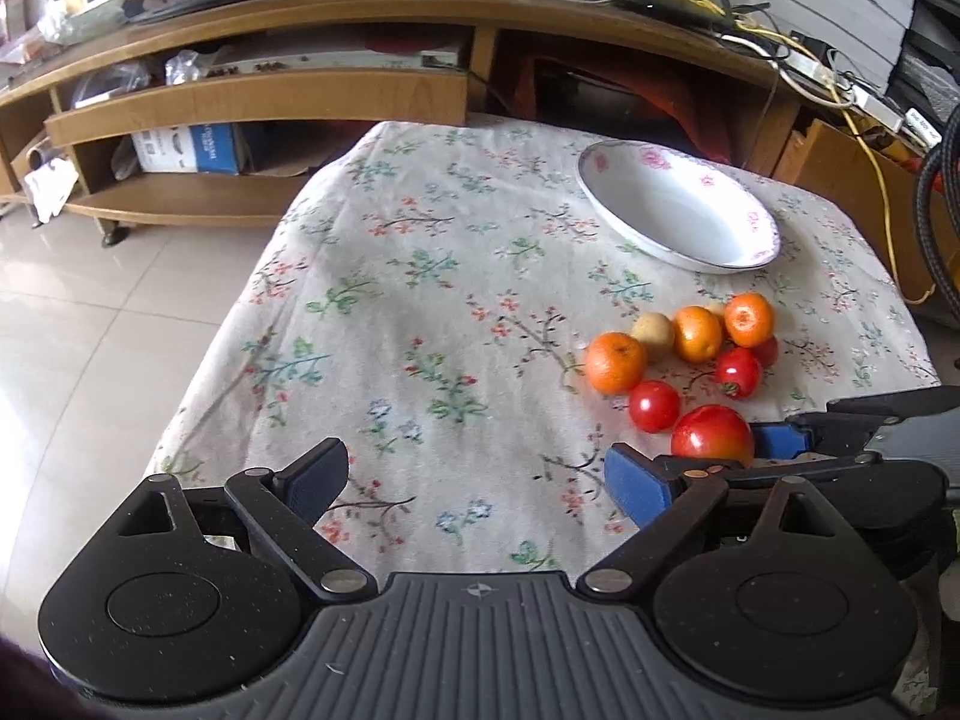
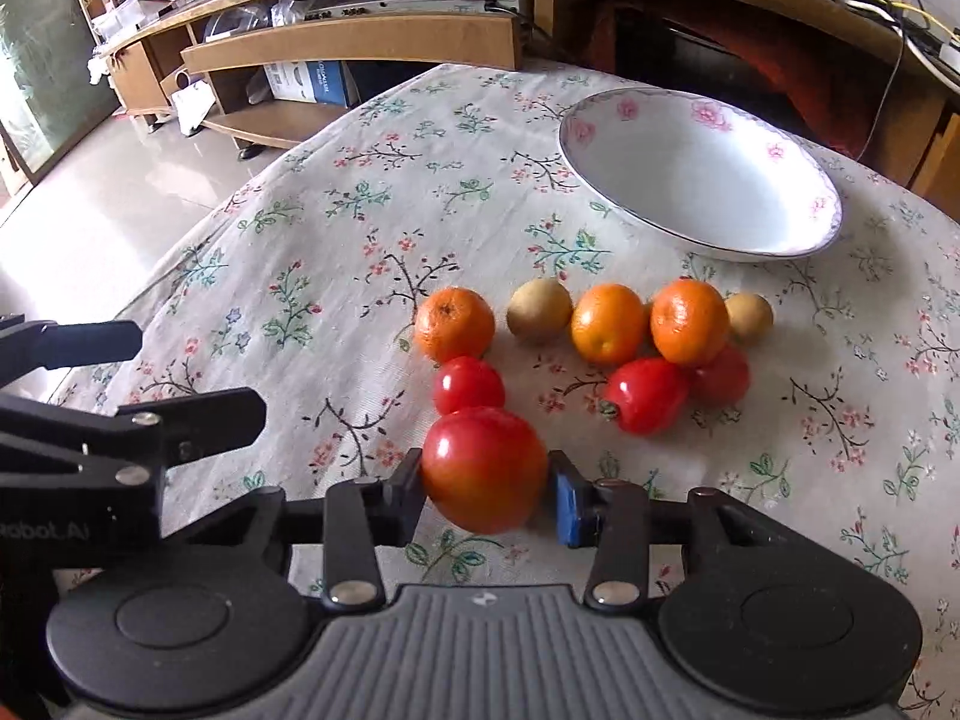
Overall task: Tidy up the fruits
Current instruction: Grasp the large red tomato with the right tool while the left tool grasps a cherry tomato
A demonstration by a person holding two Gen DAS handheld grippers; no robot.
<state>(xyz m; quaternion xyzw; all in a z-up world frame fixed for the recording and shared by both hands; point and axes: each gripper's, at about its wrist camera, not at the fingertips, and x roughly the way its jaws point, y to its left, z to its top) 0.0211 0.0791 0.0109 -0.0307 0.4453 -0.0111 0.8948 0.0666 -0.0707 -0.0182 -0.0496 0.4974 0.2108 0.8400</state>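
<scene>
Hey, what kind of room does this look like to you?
Most likely a home living room: a low wooden TV stand with loose cables on top, a glossy tiled floor, and a small table under a floral tablecloth holding fruit.

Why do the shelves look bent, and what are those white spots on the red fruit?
Left wrist view: the fisheye lens bows the wooden shelf unit, and daylight washes out the floor tiles. Right wrist view: the big tomato between the right tongs shows small window glare spots; the bowl looks stretched; everything stays fairly sharp.
</scene>
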